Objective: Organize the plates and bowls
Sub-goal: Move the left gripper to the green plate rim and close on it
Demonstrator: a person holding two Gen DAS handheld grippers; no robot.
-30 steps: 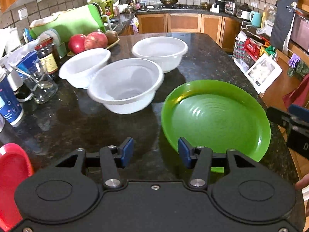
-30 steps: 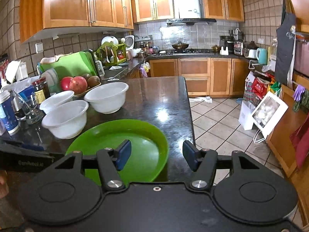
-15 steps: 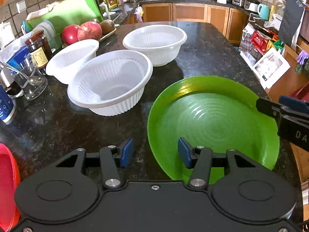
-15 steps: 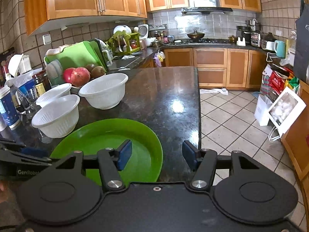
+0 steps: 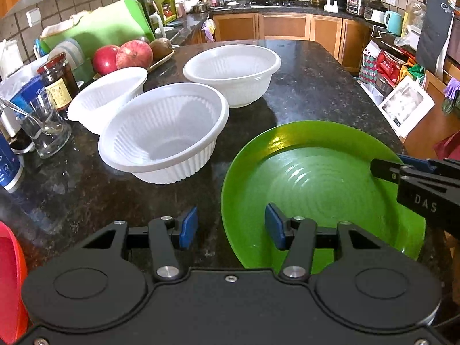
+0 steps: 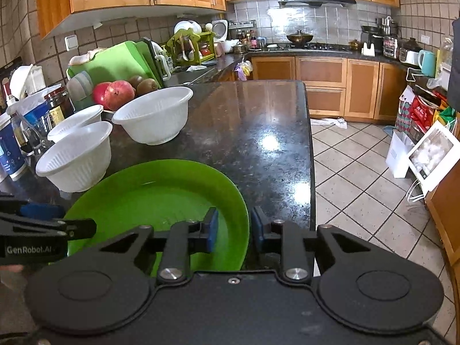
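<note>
Right gripper (image 6: 233, 228) fingers just closing over green plate (image 6: 161, 198) rim, pads apparently not yet pressing, for lifting off surface (image 6: 244, 132). Left gripper (image 5: 231, 227) released, straddling opposite rim. 3 white bowls (image 5: 164, 132) beside.

green plate (image 5: 322, 184): round, glossy, we see it upright on dark countertop, near edge | white bowls x3, ribbed, upright, empty: nearest bowl (image 5: 164, 132) just left of plate, second bowl (image 5: 107, 97) touching it behind-left, third bowl (image 5: 233, 72) farther back, apart
</note>
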